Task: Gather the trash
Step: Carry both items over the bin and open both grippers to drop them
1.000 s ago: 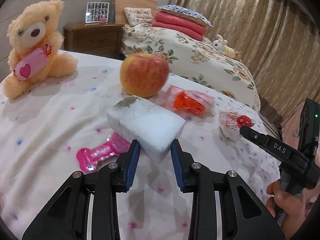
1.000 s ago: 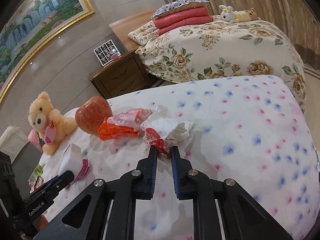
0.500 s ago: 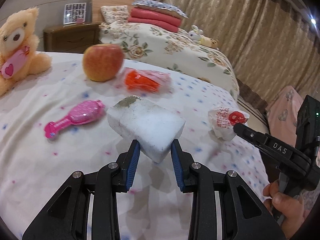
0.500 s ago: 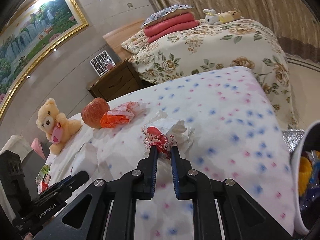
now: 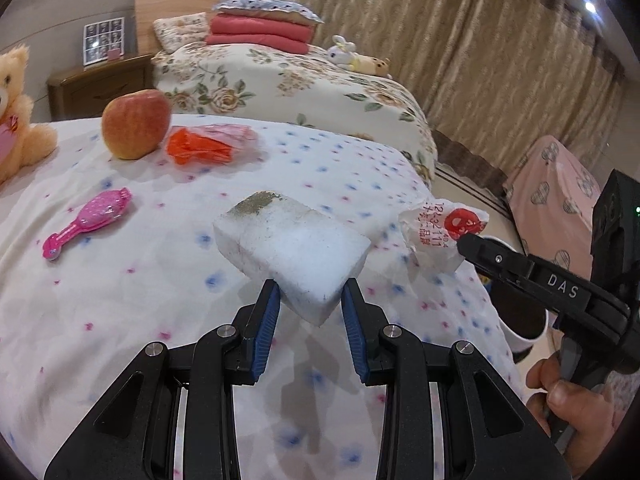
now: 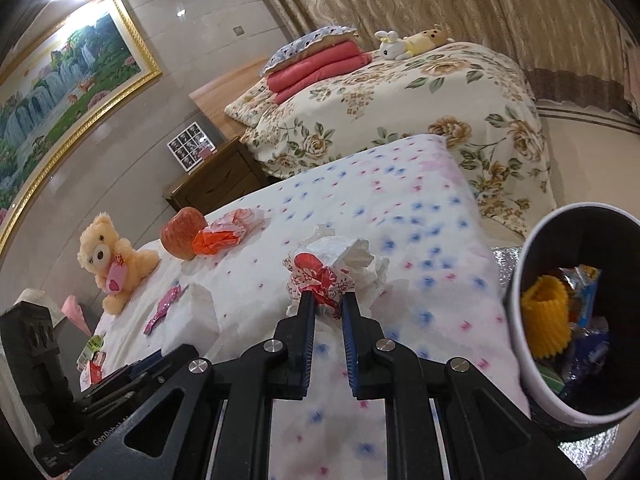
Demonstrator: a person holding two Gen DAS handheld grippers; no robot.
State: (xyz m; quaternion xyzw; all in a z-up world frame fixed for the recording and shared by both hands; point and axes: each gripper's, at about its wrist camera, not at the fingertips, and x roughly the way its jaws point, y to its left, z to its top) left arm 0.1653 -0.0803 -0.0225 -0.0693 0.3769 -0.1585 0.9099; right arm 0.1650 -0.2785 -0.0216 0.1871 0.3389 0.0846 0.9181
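My left gripper (image 5: 310,300) is shut on a white foam block (image 5: 292,246) with a dirty patch on its far end, held above the flowered bed sheet (image 5: 120,300). My right gripper (image 6: 327,306) is shut on a crumpled white paper wrapper with red print (image 6: 332,268), also held above the sheet; the wrapper shows in the left wrist view (image 5: 438,236) too. A black-lined trash bin (image 6: 572,312) with several pieces of trash inside stands at the right, beside the bed. An orange plastic wrapper (image 5: 208,146) lies on the sheet next to the apple.
An apple (image 5: 134,124), a pink toy hairbrush (image 5: 88,222) and a teddy bear (image 6: 110,258) lie on the sheet. A second bed with a floral cover (image 6: 400,108) and a wooden nightstand (image 6: 216,178) stand behind. A pink heart-print cover (image 5: 556,200) is at the right.
Both grippers have moved right toward the bed's edge with their loads. The trash bin has come into the right wrist view. Apple and bear have slid left in view.
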